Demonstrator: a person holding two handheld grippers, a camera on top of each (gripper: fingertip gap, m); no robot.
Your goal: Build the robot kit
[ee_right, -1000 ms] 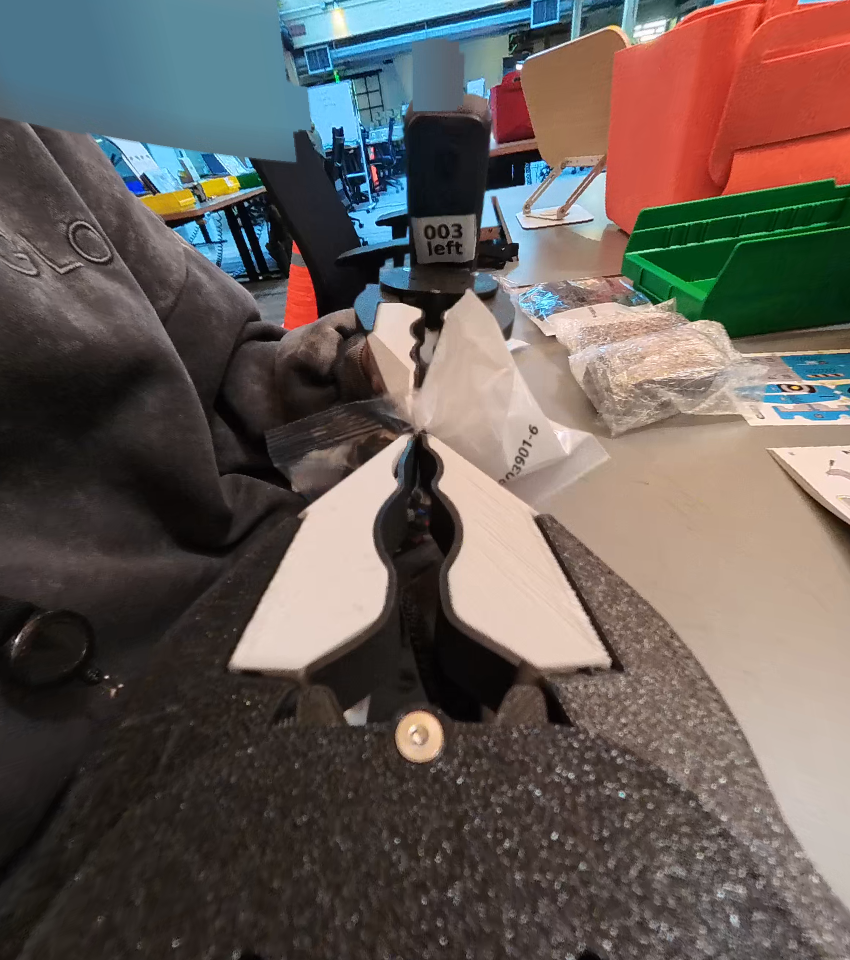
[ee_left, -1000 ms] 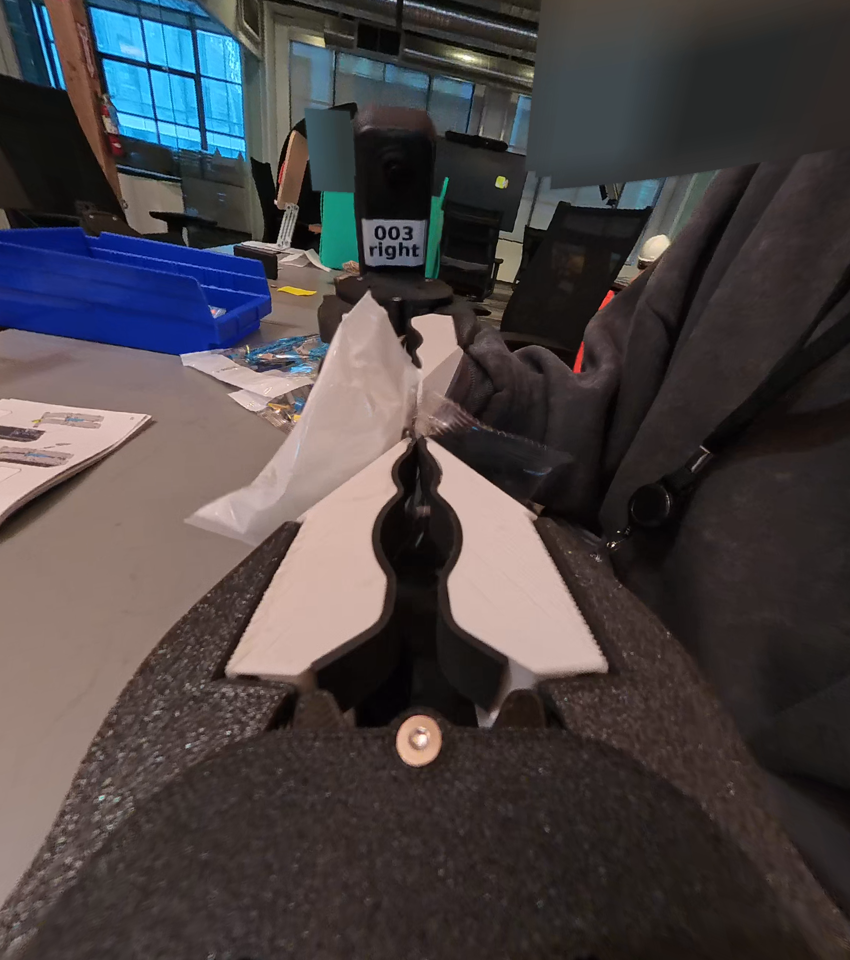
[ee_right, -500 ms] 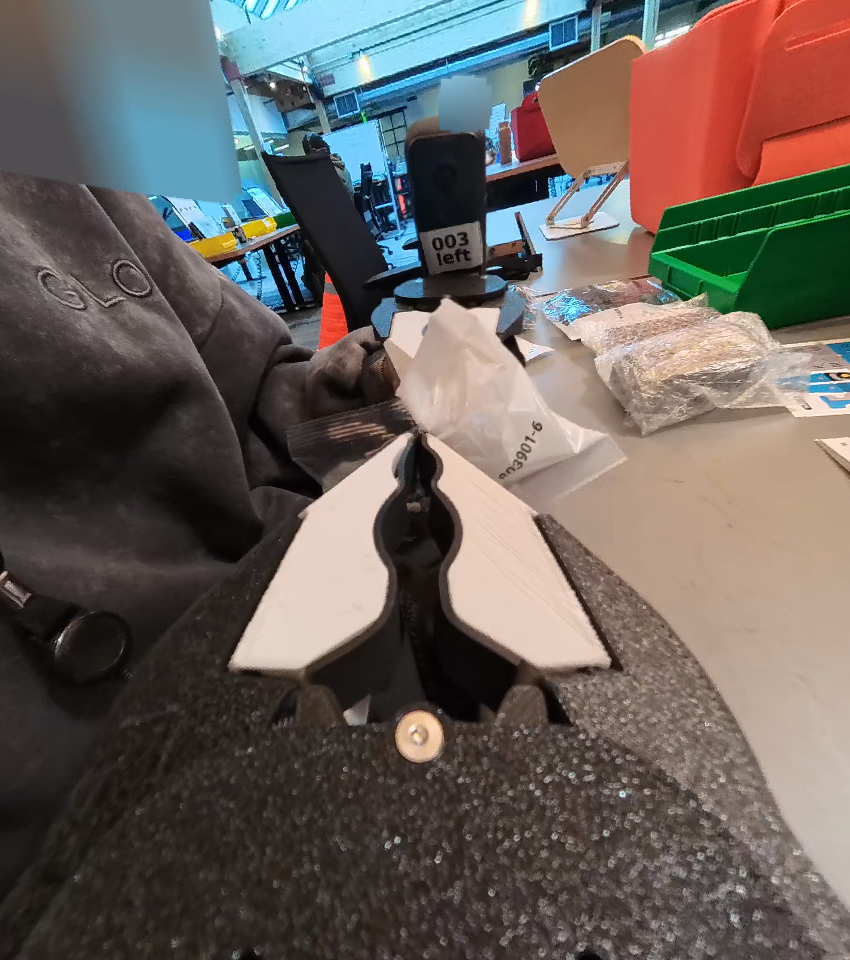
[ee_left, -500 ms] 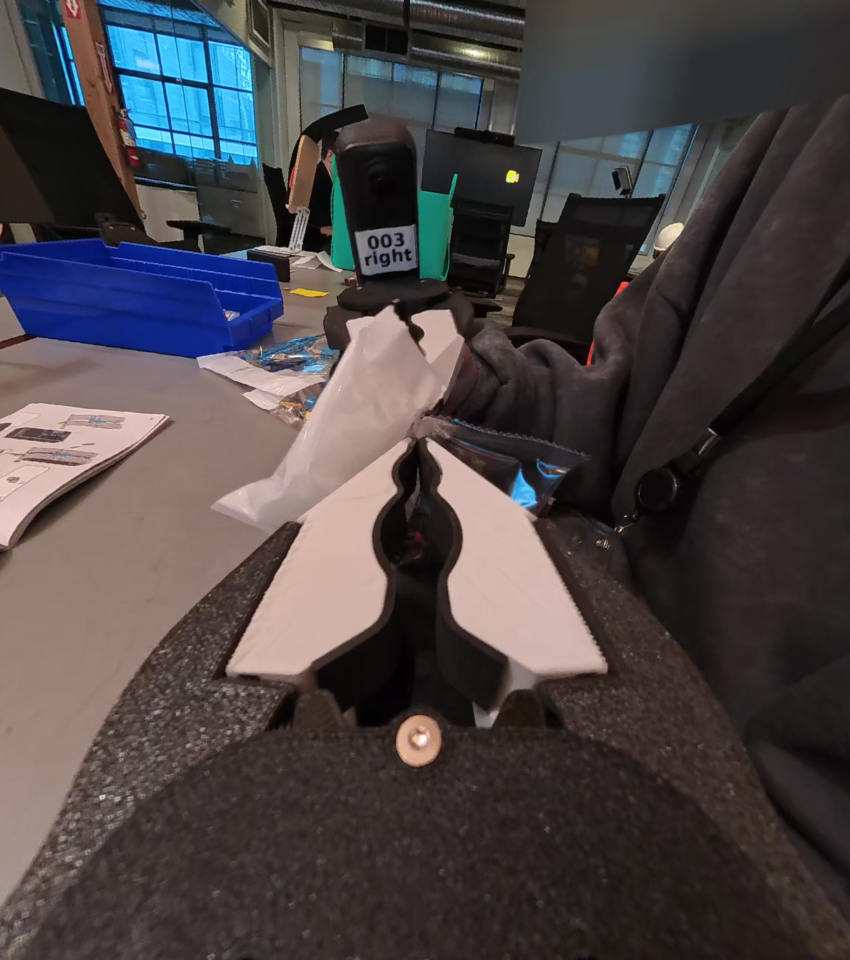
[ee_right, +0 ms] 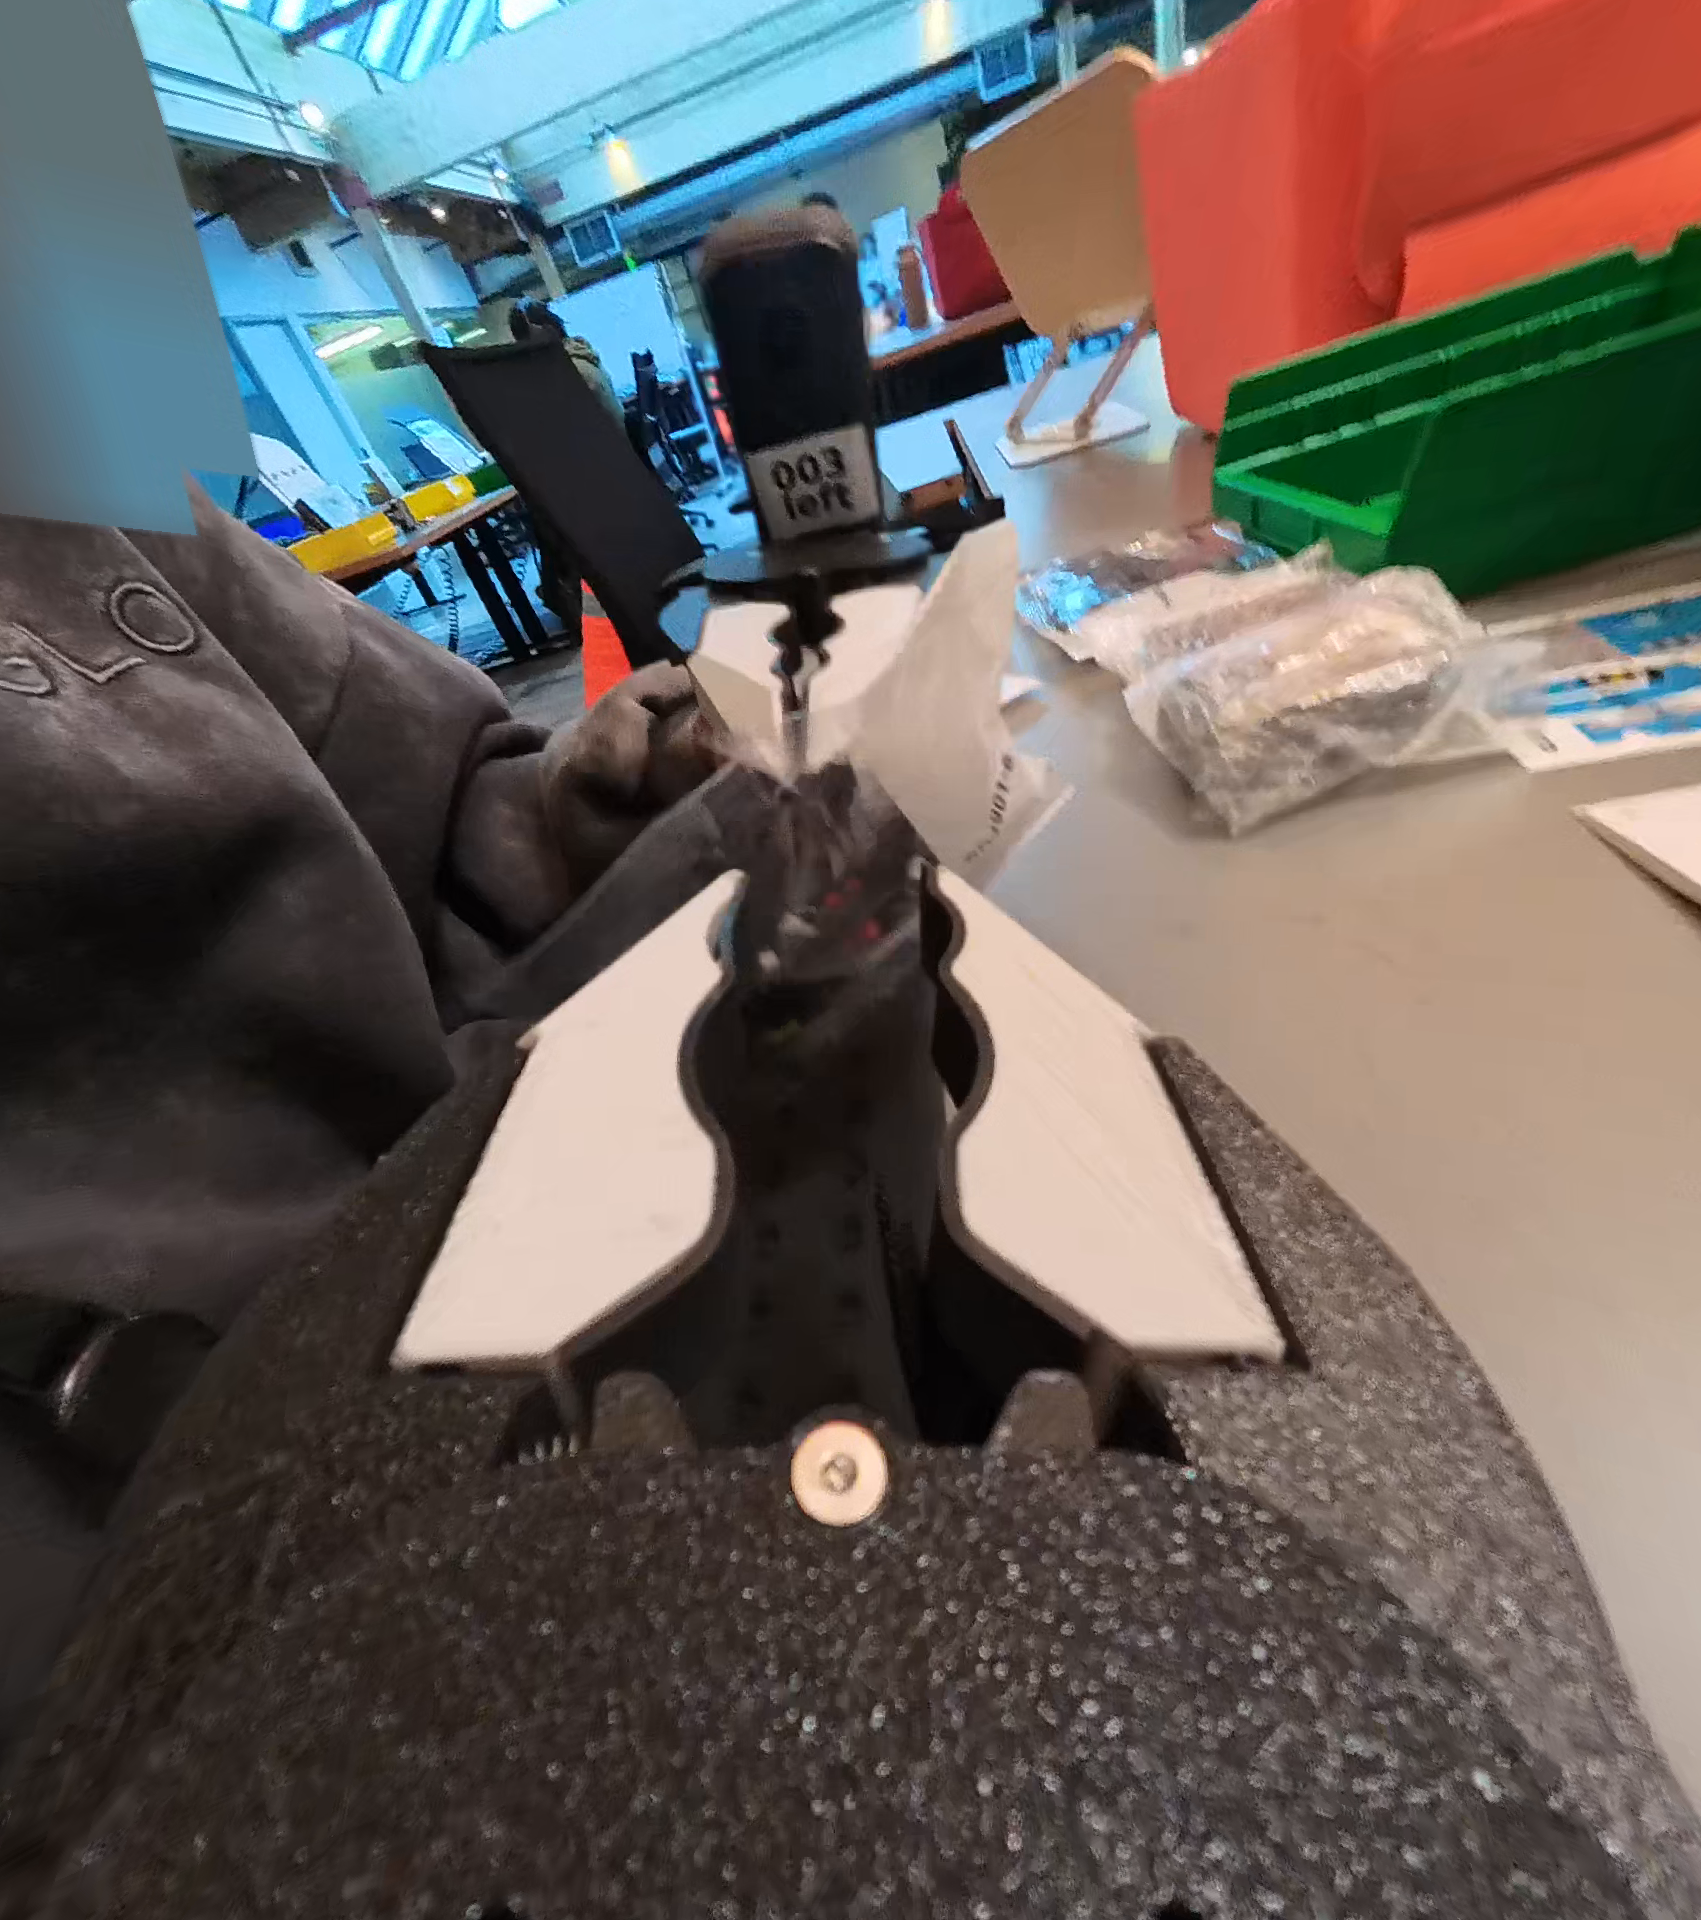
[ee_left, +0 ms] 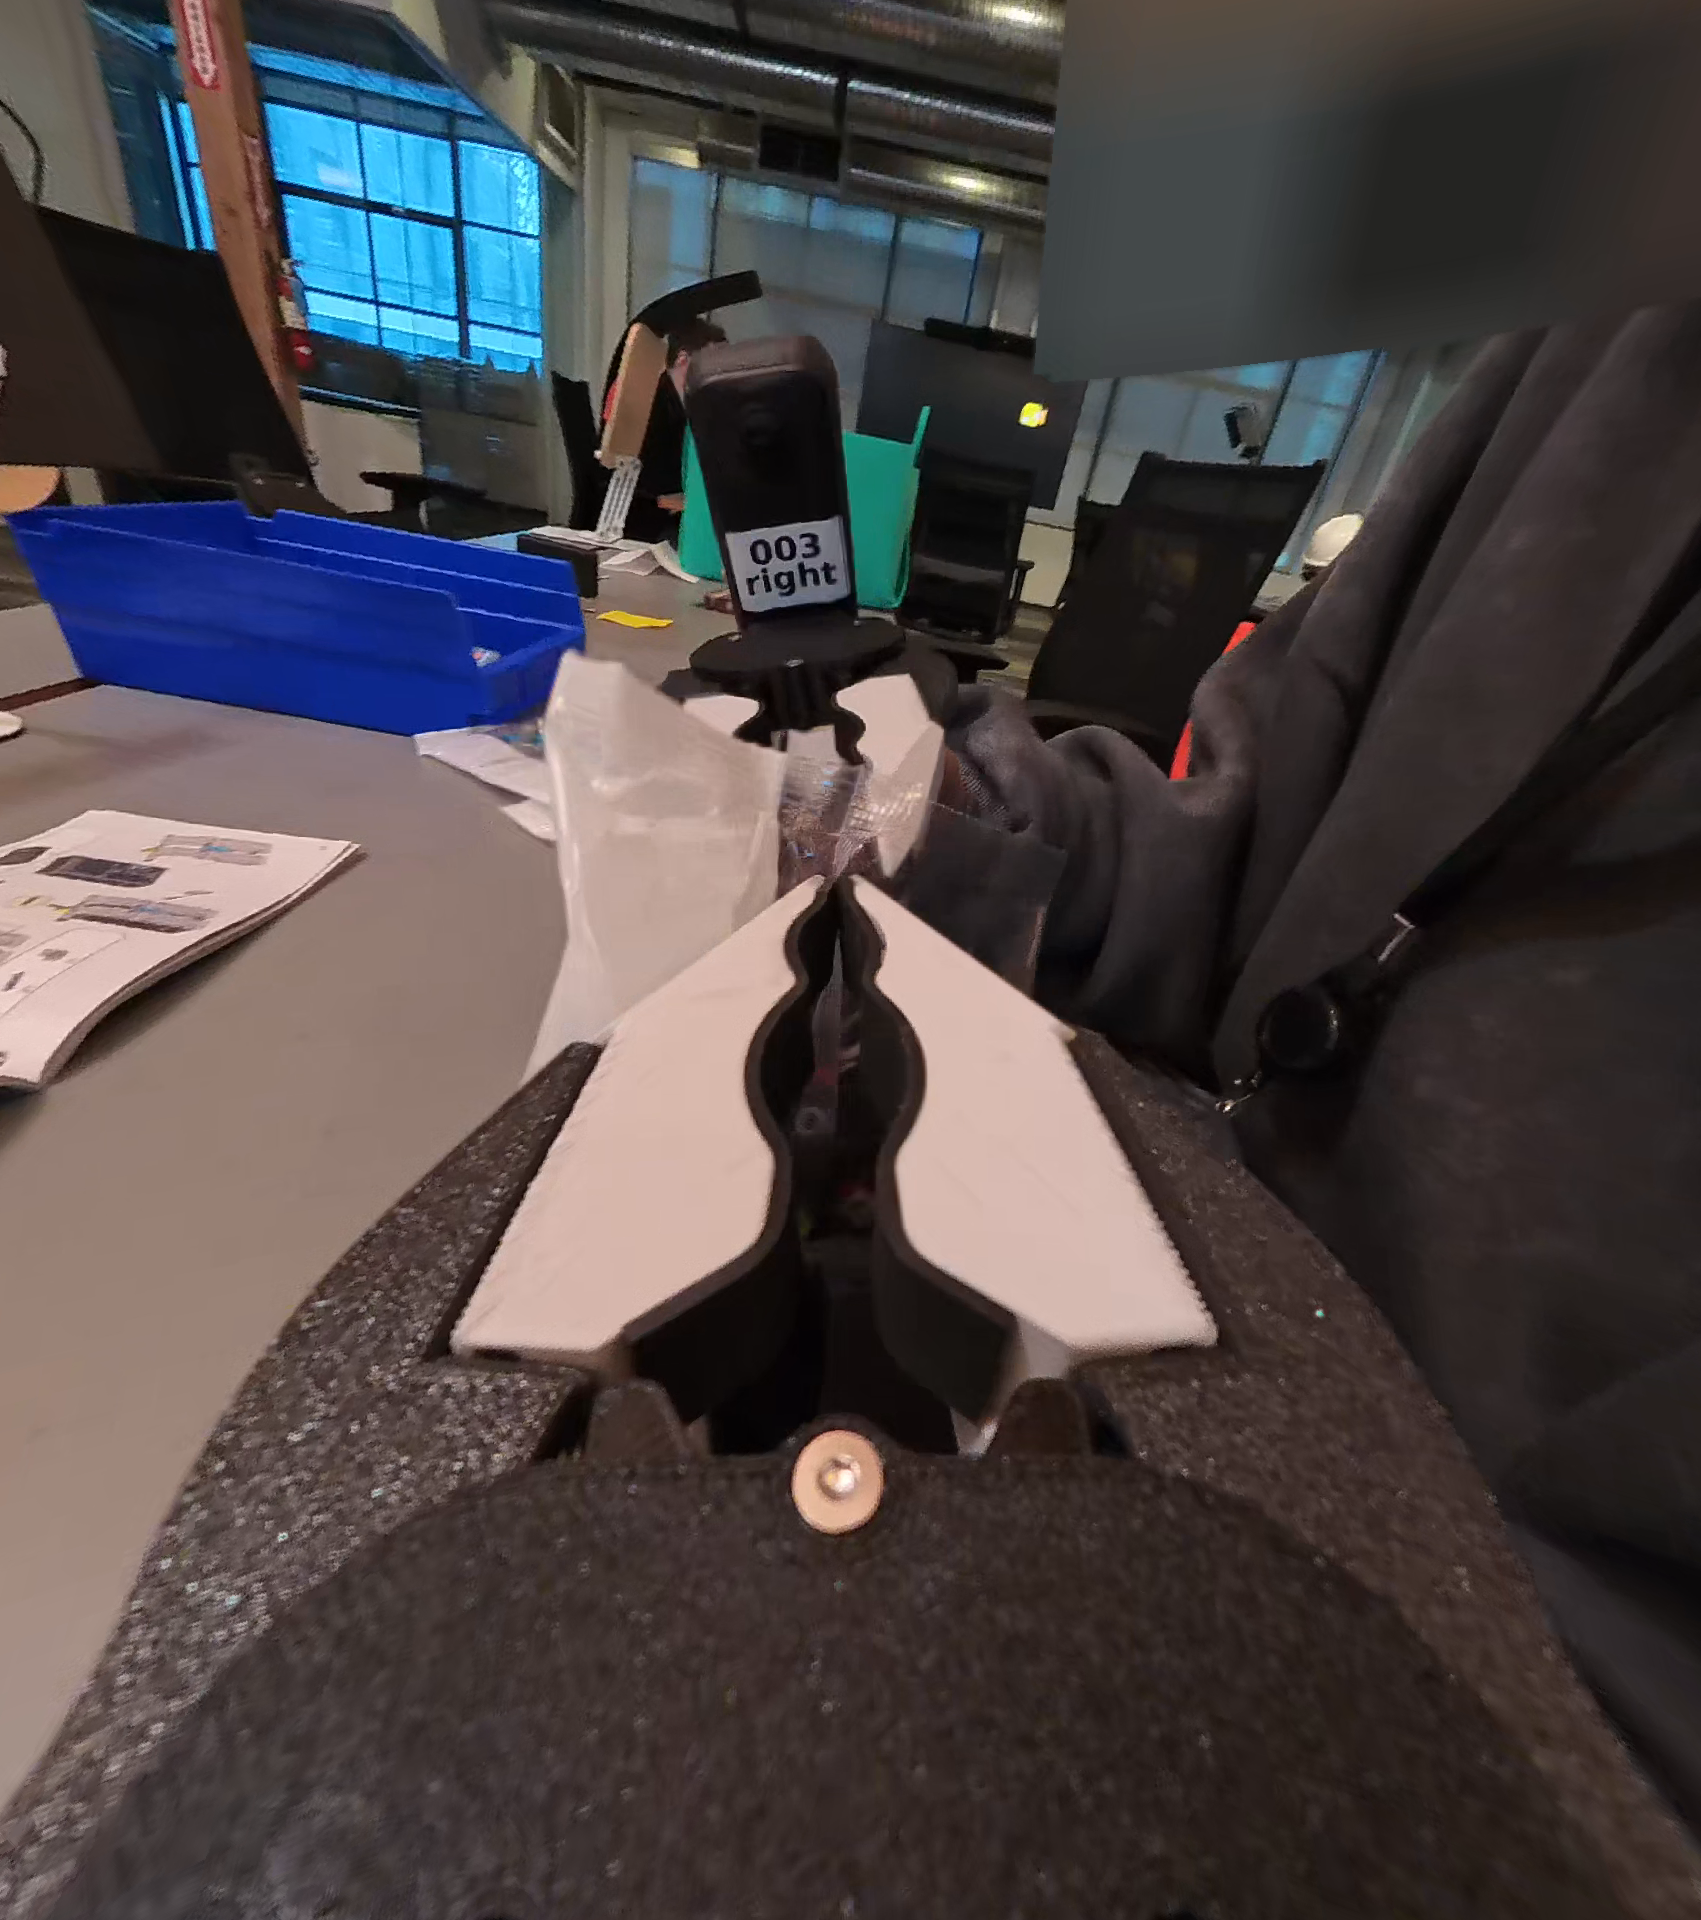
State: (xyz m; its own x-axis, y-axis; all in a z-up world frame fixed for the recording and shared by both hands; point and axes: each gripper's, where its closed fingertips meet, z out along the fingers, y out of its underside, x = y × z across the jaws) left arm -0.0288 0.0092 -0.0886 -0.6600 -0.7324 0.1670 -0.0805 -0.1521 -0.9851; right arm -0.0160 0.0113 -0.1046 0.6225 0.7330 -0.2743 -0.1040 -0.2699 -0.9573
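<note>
A clear plastic bag (ee_left: 659, 831) with a white panel and small dark parts inside hangs between the two grippers above the grey table (ee_left: 202, 1195). My left gripper (ee_left: 830, 888) is shut on one edge of it. In the right wrist view the left gripper (ee_right: 796, 727) shows across, still pinching the bag (ee_right: 939, 707). My right gripper (ee_right: 833, 878) stands open, its fingers apart with the crumpled dark end of the bag bunched between them. Its black camera body (ee_left: 773, 468) faces the left wrist view. Whether the pads touch the bag I cannot tell.
A person's dark grey sweatshirt (ee_left: 1500, 831) fills the near side between the grippers. On the table are a blue bin (ee_left: 285, 613), an open booklet (ee_left: 77, 935), a green bin (ee_right: 1552, 436), clear bags of parts (ee_right: 1293, 665) and printed sheets (ee_right: 1656, 675). My left and right fingertips are right by each other.
My right gripper's fingers have opened from shut on the bag. The bag's end has bunched up between them. The left gripper stays shut on the bag.
</note>
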